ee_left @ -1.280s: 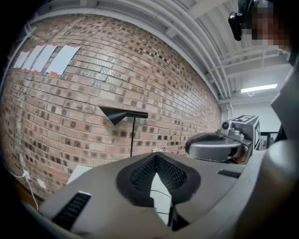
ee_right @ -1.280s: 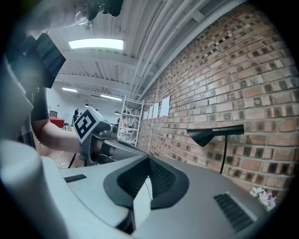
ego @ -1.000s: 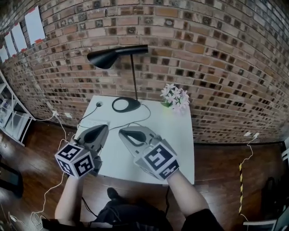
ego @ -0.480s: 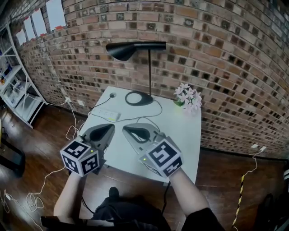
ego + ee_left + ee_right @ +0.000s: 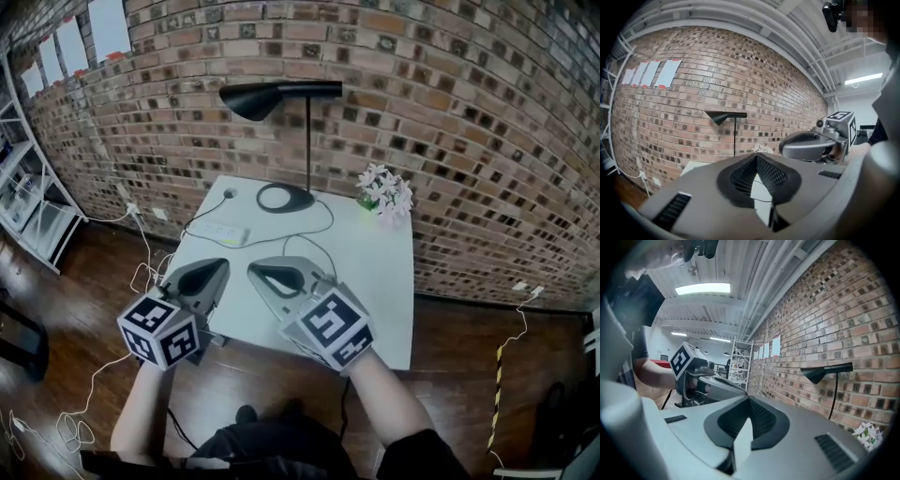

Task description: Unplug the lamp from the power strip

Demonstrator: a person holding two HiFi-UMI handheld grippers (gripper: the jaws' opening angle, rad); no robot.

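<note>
A black lamp (image 5: pixel 286 198) stands at the back of the white table (image 5: pixel 375 281), its shade (image 5: pixel 267 97) pointing left. Its black cord (image 5: pixel 309 232) loops across the table toward a white power strip (image 5: pixel 222 232) at the left edge. The plug itself is too small to make out. My left gripper (image 5: pixel 223 263) and right gripper (image 5: pixel 251 269) hover side by side over the table's front part, short of the strip. Both are shut and hold nothing. The lamp (image 5: pixel 726 116) shows far ahead in the left gripper view, and the shade (image 5: pixel 827 370) in the right gripper view.
A pot of pale flowers (image 5: pixel 384 192) stands at the table's back right, against the brick wall (image 5: pixel 450 112). A small round disc (image 5: pixel 230 194) lies near the lamp base. White shelving (image 5: pixel 28 216) stands at the left. White cables (image 5: pixel 94 375) trail over the wooden floor.
The head view has swung, so the power strip that was barely visible a second ago shows plainly now. Both grippers stay shut, side by side over the table's front.
</note>
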